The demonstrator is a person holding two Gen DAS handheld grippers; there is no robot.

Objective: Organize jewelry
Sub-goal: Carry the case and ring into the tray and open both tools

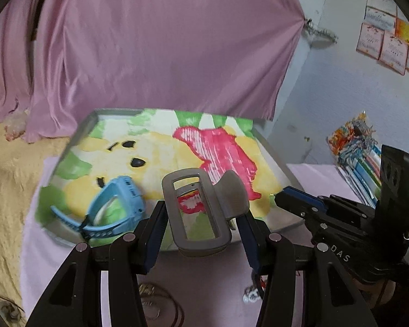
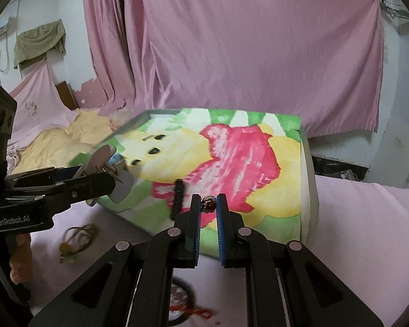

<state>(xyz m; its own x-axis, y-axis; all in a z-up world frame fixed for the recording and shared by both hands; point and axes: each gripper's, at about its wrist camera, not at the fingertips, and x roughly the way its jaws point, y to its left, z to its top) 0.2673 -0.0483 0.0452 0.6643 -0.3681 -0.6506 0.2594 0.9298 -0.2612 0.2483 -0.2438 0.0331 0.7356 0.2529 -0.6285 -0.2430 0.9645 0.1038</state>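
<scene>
Left tool (image 1: 201, 218): closed on a grey hair claw clip (image 1: 199, 212), fingers pressing its two sides; the clip is carried above the near edge of the tray (image 1: 275, 160)
Right tool (image 2: 207, 204): nearly closed, pinching a small ring with a reddish stone (image 2: 208, 205) at the fingertips; held over the tray's near part
Tray: shallow, metal-rimmed, lined with a cartoon-print cloth (image 1: 155, 147); a blue watch (image 1: 114, 207) already lies on the cloth at its left
Still outside the tray: a tangled necklace (image 2: 77, 238) on the pink sheet (image 2: 354, 218) near the left tool; other small pieces below the tools, too blurred to name
How the clip will handle: light, stiff plastic, sprung; squeezing the flared wings would likely open it, so the frame sides are the safer hold
How the ring will handle: tiny, hard, smooth; likely to roll or flick out of a pinch, so lower it close to the cloth before letting go
Risk: the soft lining may let the ring hide in folds
</scene>
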